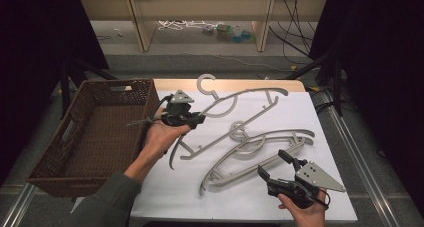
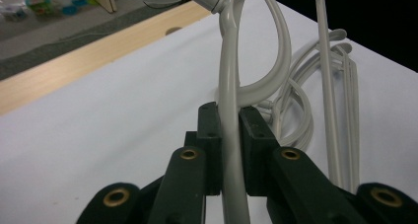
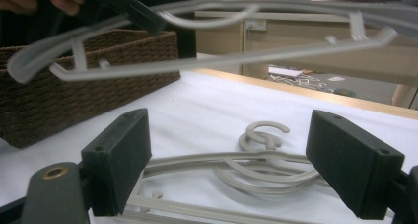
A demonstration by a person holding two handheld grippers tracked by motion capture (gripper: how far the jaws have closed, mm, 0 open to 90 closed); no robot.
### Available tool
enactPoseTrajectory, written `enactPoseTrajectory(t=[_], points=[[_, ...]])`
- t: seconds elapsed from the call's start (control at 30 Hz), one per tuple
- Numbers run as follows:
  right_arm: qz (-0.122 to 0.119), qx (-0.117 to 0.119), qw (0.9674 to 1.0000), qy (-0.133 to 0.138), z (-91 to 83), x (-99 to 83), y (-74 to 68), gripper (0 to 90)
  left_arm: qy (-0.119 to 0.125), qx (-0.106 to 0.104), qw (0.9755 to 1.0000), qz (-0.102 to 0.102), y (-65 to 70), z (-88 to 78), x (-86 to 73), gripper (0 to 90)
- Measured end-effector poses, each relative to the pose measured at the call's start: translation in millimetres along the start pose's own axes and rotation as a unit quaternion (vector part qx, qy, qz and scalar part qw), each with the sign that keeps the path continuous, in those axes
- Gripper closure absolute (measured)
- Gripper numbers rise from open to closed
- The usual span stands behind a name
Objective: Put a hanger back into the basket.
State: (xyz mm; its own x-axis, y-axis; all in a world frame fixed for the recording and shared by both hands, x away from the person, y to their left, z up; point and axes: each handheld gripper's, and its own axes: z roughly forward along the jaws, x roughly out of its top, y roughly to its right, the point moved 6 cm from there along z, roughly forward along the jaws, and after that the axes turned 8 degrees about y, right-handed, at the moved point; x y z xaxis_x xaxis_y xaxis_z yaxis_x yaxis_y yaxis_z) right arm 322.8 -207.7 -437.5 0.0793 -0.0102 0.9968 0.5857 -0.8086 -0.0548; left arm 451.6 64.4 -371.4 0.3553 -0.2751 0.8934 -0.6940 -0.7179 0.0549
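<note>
My left gripper (image 1: 200, 118) is shut on the curved arm of a grey plastic hanger (image 1: 250, 93), close to its neck. It holds that hanger slightly above the white table. In the left gripper view the jaws (image 2: 230, 120) pinch the hanger's arm (image 2: 227, 61) between them. Another grey hanger (image 1: 260, 142), possibly a stacked pair, lies flat at the table's middle right. My right gripper (image 1: 274, 164) stands open at the front right, just short of that lying hanger's lower end. Through its wide jaws (image 3: 229, 155) I see the lying hanger (image 3: 261, 135) and, higher up, the held hanger (image 3: 222, 61).
A brown wicker basket (image 1: 112, 81) with nothing in it stands at the table's left side, beside my left hand. The white cover (image 1: 300, 197) ends at a wooden strip (image 1: 250, 83) at the back. Beyond are shelf legs, cables and small clutter on the floor.
</note>
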Motion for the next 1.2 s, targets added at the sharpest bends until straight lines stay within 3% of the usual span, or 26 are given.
enactPoseTrajectory(t=[0.33,0.47,0.53,0.63,0.87,0.97,1.07,1.2], points=[[0.002,0.004,1.0000,0.000,1.6,-1.2,-0.2,18.3,0.022,0.031,0.9992,0.008,-32.9,-62.7,6.5,81.4],[0.001,0.003,1.0000,-0.002,1.4,-1.4,0.2,18.3,0.033,0.038,0.9987,-0.008,-49.3,-83.8,4.6,81.5],[0.000,-0.001,1.0000,-0.008,0.4,-1.6,0.8,18.3,0.042,0.046,0.9980,-0.003,-59.5,-93.0,3.8,81.4],[0.000,0.000,1.0000,-0.001,1.6,-1.5,1.1,18.3,0.045,0.058,0.9971,-0.021,-71.6,-106.4,-0.7,81.4],[0.003,0.005,1.0000,-0.003,2.4,-2.2,-0.6,18.3,0.055,0.102,0.9926,-0.034,-107.6,-135.9,-11.7,81.4],[0.002,0.001,0.9999,-0.011,1.6,-3.1,0.2,18.3,0.063,0.110,0.9906,-0.051,-122.0,-146.3,-17.9,81.5],[0.002,0.002,1.0000,0.001,3.2,-2.5,0.6,18.3,0.064,0.125,0.9889,-0.051,-136.4,-155.1,-24.5,81.5],[0.001,0.001,1.0000,-0.008,2.3,-3.2,1.1,18.3,0.072,0.146,0.9850,-0.057,-154.9,-164.9,-32.5,81.5]])
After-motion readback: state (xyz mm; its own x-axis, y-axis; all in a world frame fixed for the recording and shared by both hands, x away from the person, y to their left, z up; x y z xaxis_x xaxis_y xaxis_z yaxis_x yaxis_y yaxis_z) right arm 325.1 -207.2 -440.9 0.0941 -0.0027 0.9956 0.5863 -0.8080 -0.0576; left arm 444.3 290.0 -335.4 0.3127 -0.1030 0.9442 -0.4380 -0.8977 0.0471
